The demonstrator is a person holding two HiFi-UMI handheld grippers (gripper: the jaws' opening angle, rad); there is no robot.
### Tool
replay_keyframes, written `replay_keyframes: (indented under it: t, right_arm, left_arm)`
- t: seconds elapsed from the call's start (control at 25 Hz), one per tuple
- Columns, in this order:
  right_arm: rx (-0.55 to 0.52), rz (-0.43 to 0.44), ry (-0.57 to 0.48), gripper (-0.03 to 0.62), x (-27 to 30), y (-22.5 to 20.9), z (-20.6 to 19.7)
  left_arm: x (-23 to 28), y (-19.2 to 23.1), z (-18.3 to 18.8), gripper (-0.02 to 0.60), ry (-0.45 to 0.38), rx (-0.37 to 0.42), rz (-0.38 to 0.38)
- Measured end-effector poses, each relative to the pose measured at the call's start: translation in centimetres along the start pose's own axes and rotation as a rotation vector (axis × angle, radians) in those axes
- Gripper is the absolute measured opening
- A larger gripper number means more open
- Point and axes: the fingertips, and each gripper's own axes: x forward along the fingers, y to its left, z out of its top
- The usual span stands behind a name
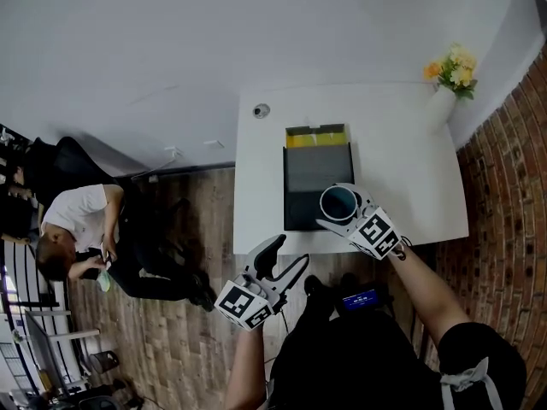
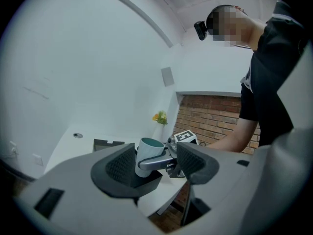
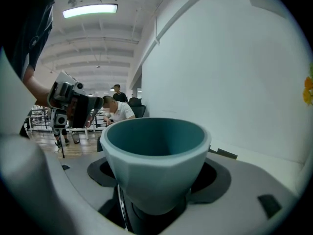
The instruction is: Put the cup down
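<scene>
One cup [image 1: 338,202] is all this move turns on, and your right gripper [image 1: 349,216] already has it. The jaws stand wide and are clamped on its lower body, with the teal mouth up and the long axis upright. In the head view the cup hangs over the near end of the dark tray [image 1: 316,173], close to the near edge of the table [image 1: 402,143]. The tray runs off toward 12 o'clock, and bare tabletop lies at 3 o'clock. I can't tell from these angles whether the base already touches the tray or sits just above it, so I'd judge the drop as short rather than done. Your left gripper [image 1: 285,261] waits at 7 o'clock from the cup, off the table, jaws apart with nothing between them. The right is plainly the nearer one.
</scene>
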Motion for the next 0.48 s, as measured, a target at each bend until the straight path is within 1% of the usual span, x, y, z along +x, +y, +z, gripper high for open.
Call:
replay_keyframes:
  t: [0.28, 0.4, 0.48]
  right_arm:
    - [0.007, 0.004, 0.001, 0.38, 0.25, 0.26, 0.01]
    - [0.033, 0.002, 0.005, 0.382, 0.16, 0.25, -0.12]
    - [0.064, 0.003, 0.005, 0.415, -0.1, 0.22, -0.14]
  left_arm:
    - [-0.25, -0.48, -0.14, 0.275, 0.002, -0.002, -0.001]
    - [-0.26, -0.71, -0.1, 0.275, -0.001, 0.001, -0.003]
    - [-0.33, -0.81, 0.02, 0.275, -0.003, 0.003, -0.003]
